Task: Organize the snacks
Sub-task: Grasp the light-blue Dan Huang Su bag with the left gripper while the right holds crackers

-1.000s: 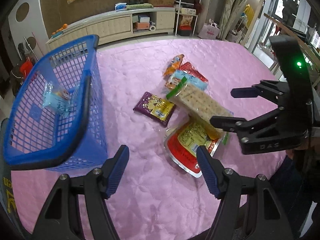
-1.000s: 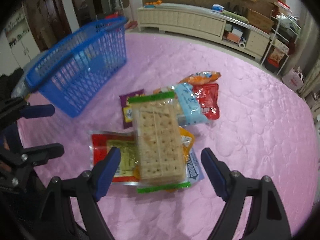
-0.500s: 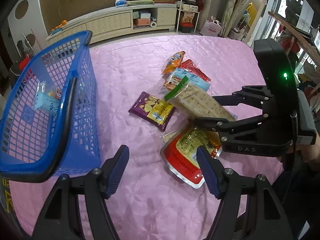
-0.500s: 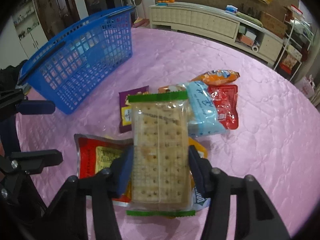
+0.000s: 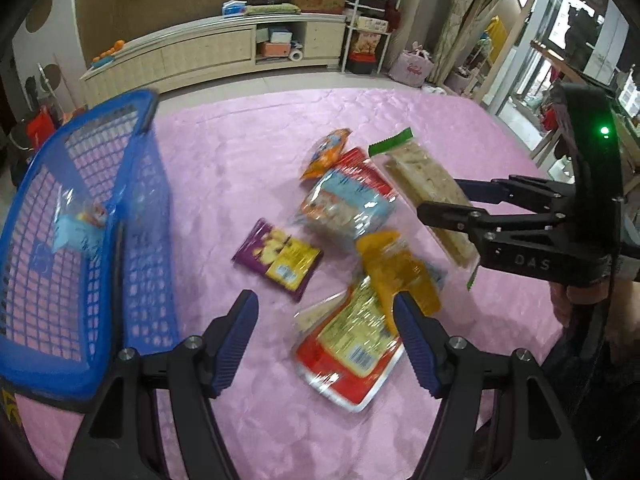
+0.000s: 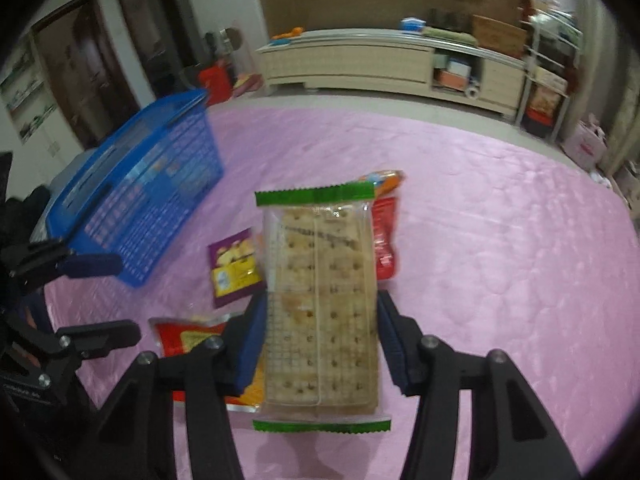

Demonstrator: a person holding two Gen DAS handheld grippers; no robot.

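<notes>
My right gripper (image 6: 320, 332) is shut on a clear cracker pack (image 6: 320, 300) with green ends and holds it above the pink table. In the left wrist view the cracker pack (image 5: 424, 188) hangs in the right gripper (image 5: 442, 200) over the snack pile. My left gripper (image 5: 324, 316) is open and empty, low over the table between a blue mesh basket (image 5: 132, 216) and the pile. The pile holds a purple pack (image 5: 278, 258), a red-and-yellow pack (image 5: 352, 344), a yellow pack (image 5: 396, 268), a light blue pack (image 5: 344, 208) and an orange pack (image 5: 326, 152). One small packet (image 5: 76, 228) lies in the basket.
The pink quilted cloth (image 5: 240, 160) covers the whole table. The blue basket (image 6: 140, 208) stands at the table's left side. A long cream cabinet (image 5: 216, 52) and a shelf rack (image 5: 368, 20) line the far wall. A person's hand (image 5: 576, 300) holds the right gripper.
My right gripper closed on the cracker pack and lifted it off the pile, uncovering the yellow pack. My left gripper shifted slightly; its jaws stayed as they were.
</notes>
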